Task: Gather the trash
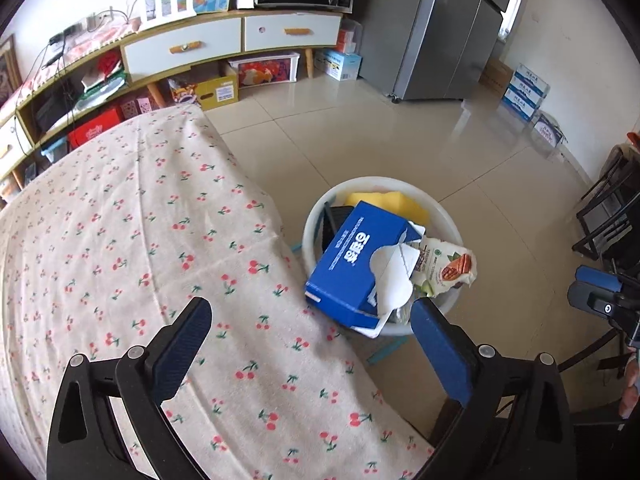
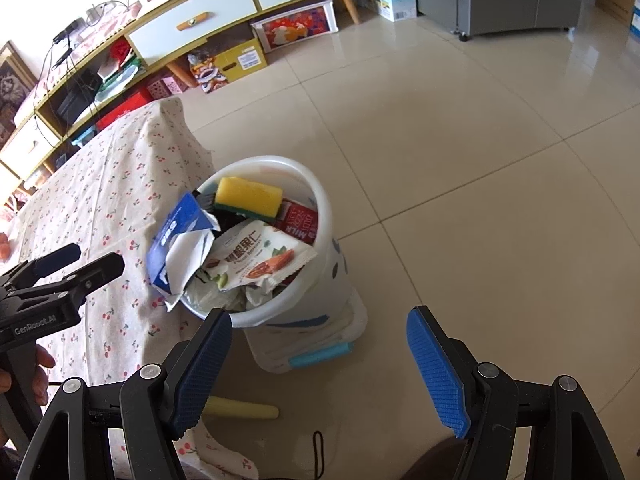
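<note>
A white trash bin (image 2: 320,204) stands on the floor beside the table, full of trash: a blue box (image 2: 180,224), a yellow sponge (image 2: 248,196), a snack packet (image 2: 264,260), a red milk carton (image 2: 300,220) and crumpled paper. The bin (image 1: 448,216), the blue box (image 1: 356,264), the sponge (image 1: 396,204) and the snack packet (image 1: 444,268) also show in the left wrist view. My left gripper (image 1: 312,320) is open and empty above the table edge by the bin. My right gripper (image 2: 320,344) is open and empty above the bin's near side.
The table (image 1: 120,240) has a cherry-print cloth. A yellow stick (image 2: 244,410) and a black cord (image 2: 318,456) lie on the tiled floor near the bin. A cabinet (image 1: 192,44), fridge (image 1: 448,28), boxes and dark chairs (image 1: 612,216) ring the room.
</note>
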`<action>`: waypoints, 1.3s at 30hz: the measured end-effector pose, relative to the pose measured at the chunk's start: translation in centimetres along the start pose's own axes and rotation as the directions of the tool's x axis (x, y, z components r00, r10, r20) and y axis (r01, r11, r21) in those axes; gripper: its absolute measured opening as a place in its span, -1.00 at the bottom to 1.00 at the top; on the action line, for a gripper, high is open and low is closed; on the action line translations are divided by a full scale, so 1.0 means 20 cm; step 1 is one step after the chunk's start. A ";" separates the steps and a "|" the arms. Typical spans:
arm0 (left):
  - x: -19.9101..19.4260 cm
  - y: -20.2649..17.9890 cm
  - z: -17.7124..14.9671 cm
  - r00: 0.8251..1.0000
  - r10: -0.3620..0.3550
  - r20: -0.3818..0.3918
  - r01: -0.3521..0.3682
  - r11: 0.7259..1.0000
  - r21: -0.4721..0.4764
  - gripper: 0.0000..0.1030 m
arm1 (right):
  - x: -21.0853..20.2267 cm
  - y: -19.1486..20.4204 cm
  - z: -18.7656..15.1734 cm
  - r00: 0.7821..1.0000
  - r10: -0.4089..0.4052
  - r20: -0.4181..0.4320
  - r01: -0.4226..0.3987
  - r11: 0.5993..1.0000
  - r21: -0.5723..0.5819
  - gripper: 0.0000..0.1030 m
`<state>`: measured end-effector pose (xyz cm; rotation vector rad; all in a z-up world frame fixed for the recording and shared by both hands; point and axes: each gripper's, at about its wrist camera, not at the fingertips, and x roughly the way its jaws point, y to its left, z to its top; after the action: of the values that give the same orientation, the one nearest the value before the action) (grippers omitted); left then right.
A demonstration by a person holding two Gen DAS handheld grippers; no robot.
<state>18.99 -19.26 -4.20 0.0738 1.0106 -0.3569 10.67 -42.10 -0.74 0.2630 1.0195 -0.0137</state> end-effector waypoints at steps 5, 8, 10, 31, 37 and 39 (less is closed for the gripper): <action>-0.19 0.10 -0.18 0.998 0.062 0.024 -0.061 0.998 -0.021 0.97 | -0.02 0.15 -0.08 1.000 0.030 0.009 -0.030 0.998 -0.048 0.52; -0.29 0.14 -0.29 0.988 0.145 0.056 -0.141 0.988 -0.069 0.97 | -0.03 0.24 -0.15 0.999 0.038 0.012 -0.037 0.996 -0.080 0.52; -0.33 0.15 -0.35 0.983 0.174 0.058 -0.168 0.981 -0.097 0.97 | -0.05 0.30 -0.20 0.999 0.030 0.022 -0.027 0.994 -0.109 0.54; -0.66 0.21 -0.74 0.948 0.288 0.138 -0.262 0.949 -0.178 0.97 | -0.13 0.62 -0.51 0.978 -0.011 0.208 0.075 0.950 -0.303 0.75; -0.66 0.22 -0.75 0.950 0.282 0.135 -0.255 0.948 -0.190 0.97 | -0.13 0.64 -0.51 0.975 -0.007 0.223 0.077 0.949 -0.305 0.75; -0.67 0.23 -0.74 0.950 0.277 0.142 -0.247 0.949 -0.196 0.97 | -0.13 0.65 -0.51 0.972 -0.009 0.236 0.083 0.949 -0.305 0.75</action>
<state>1.92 -8.24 -1.37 0.0175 0.8482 -0.0271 2.51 -27.51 -0.78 -0.0537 0.7805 0.0734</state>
